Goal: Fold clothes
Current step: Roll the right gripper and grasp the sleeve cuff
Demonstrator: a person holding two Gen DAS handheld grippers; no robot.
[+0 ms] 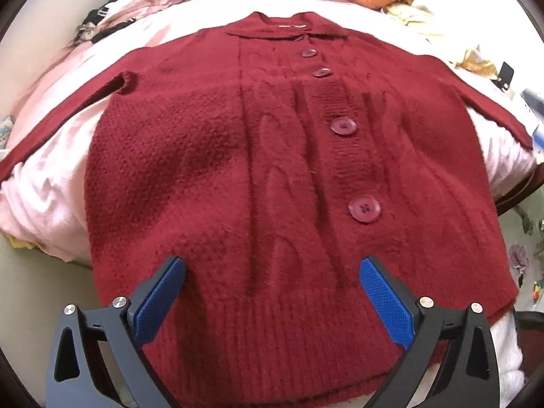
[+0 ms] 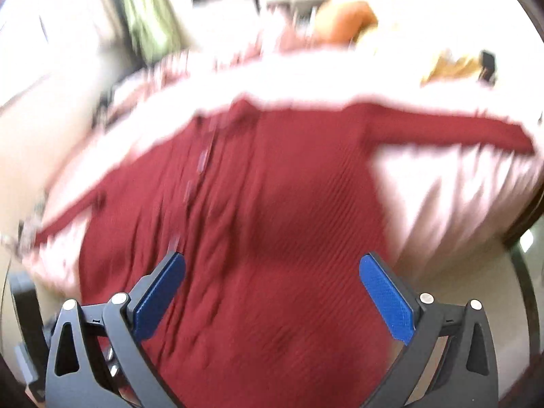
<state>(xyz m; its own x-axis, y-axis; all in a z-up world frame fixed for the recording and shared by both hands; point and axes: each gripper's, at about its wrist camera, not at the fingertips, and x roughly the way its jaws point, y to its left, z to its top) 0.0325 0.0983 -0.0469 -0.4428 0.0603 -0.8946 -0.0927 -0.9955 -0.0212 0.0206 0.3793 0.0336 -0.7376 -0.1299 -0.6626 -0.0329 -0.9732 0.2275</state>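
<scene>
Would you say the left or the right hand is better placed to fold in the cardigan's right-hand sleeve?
Probably the right: its open claw faces the cardigan nearer that spread sleeve; the left claw sits over the hem's middle.

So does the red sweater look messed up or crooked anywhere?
Not really. The sweater lies flat on the pink bedding, buttoned, sleeves spread out to both sides. Only its hem hangs over the bed's edge. No holes or stains show.
</scene>
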